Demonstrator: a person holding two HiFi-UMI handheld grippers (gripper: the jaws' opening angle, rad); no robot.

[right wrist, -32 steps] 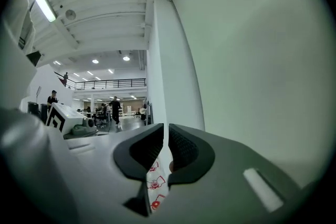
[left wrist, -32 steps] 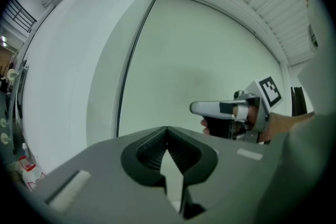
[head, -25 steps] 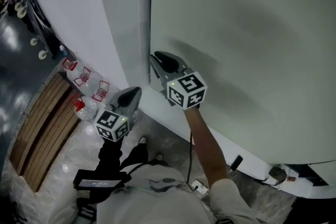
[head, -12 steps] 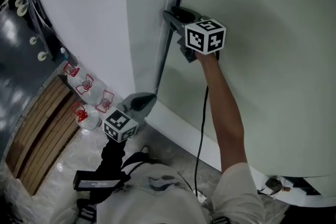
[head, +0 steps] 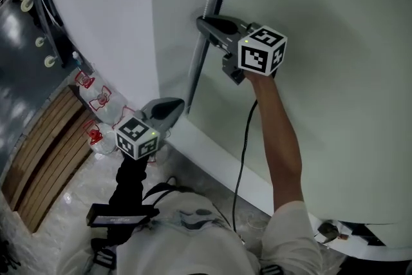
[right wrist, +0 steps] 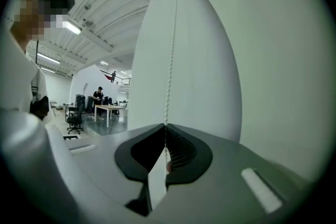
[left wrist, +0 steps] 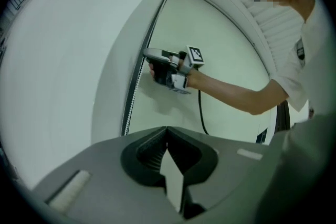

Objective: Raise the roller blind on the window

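The pale grey-green roller blind [head: 335, 42] covers the window on the right. Its white bead chain [head: 196, 74] hangs along the blind's left edge. My right gripper [head: 203, 24] points level at that edge, and its jaws have just closed on the chain. In the right gripper view the bead chain [right wrist: 169, 76] runs straight down into the shut right gripper [right wrist: 166, 127]. My left gripper [head: 175, 103] hangs lower, near the sill, with its jaws shut and nothing in them. From the left gripper [left wrist: 167, 131] I see the right gripper [left wrist: 147, 53] at the bead chain [left wrist: 134, 97].
A white sill [head: 219, 151] runs below the blind. Water bottles with red labels [head: 96, 100] and a wooden slatted bench [head: 38, 164] stand on the floor at the left. A black cable [head: 241, 145] hangs from the right gripper. An office desk [right wrist: 110, 110] shows far off.
The right gripper has risen from near the sill to partway up the blind's left edge and now sits against the chain. The left gripper has shifted a little and stays low.
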